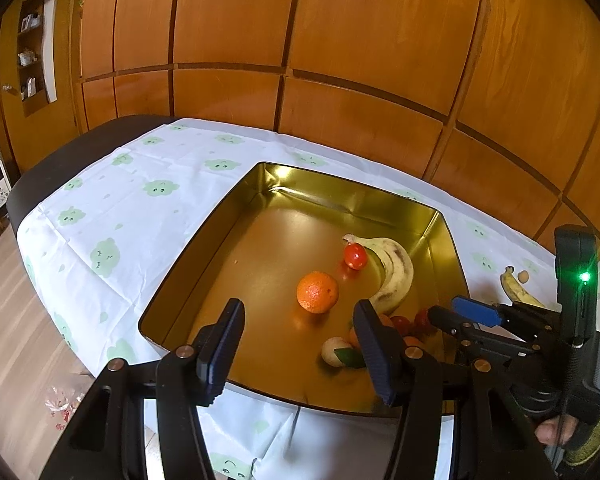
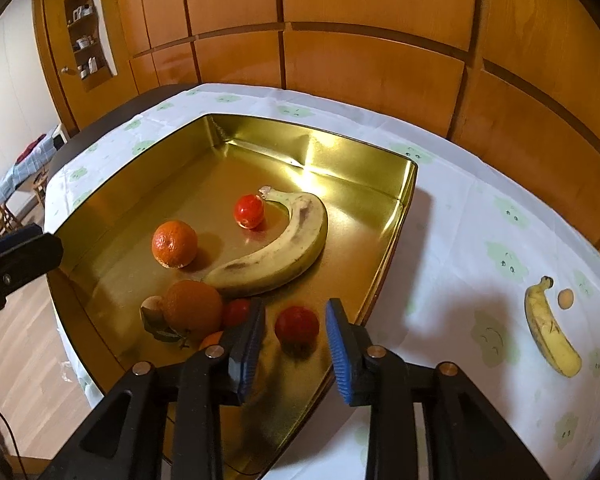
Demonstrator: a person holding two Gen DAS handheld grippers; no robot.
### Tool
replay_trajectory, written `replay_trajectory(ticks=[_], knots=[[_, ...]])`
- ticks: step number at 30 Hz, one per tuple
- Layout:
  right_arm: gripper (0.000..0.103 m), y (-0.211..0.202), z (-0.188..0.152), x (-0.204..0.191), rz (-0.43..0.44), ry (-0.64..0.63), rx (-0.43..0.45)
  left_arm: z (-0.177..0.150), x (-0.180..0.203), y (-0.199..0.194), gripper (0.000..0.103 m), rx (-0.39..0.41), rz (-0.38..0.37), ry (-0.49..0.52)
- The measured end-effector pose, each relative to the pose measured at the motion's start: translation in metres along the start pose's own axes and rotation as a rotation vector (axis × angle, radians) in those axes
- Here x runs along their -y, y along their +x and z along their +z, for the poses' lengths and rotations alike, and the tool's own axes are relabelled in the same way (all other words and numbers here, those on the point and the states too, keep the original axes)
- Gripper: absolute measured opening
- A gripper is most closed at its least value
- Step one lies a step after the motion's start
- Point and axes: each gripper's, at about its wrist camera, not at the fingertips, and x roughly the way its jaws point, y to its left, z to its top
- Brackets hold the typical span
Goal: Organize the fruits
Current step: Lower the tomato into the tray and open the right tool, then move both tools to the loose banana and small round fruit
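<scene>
A gold metal tin (image 1: 204,256) (image 2: 396,216) sits on the table and holds fruit: a large banana (image 1: 396,276) (image 2: 284,252), an orange (image 1: 317,292) (image 2: 175,244), a red tomato (image 1: 355,256) (image 2: 249,211) and a cluster with another orange (image 2: 194,310) and a pale fruit (image 1: 334,352) (image 2: 151,308). My right gripper (image 2: 296,344) is open over the tin, its fingers either side of a red tomato (image 2: 297,326) lying on the tin floor. My left gripper (image 1: 300,354) is open and empty over the tin's near edge. A second banana (image 2: 550,330) (image 1: 518,290) and a small round fruit (image 2: 565,299) lie on the cloth to the right.
The table has a white cloth with green prints (image 1: 112,216) (image 2: 480,240). A wood-panelled wall (image 1: 340,60) stands right behind it. The table's left edge drops to a wooden floor (image 1: 16,340), where a plastic bag (image 1: 62,402) lies.
</scene>
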Motion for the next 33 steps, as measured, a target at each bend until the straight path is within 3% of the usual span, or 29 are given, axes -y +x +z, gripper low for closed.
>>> replay_trajectory(ticks=[21, 33], knots=[[0.032, -0.055, -0.01, 0.011, 0.012, 0.078, 0.116, -0.003, 0.018, -0.015, 0.059, 0.015, -0.012, 0.042], [0.032, -0.077, -0.032, 0.042, -0.016, 0.174, 0.137, -0.009, 0.042, -0.021, 0.059, 0.013, -0.033, 0.096]])
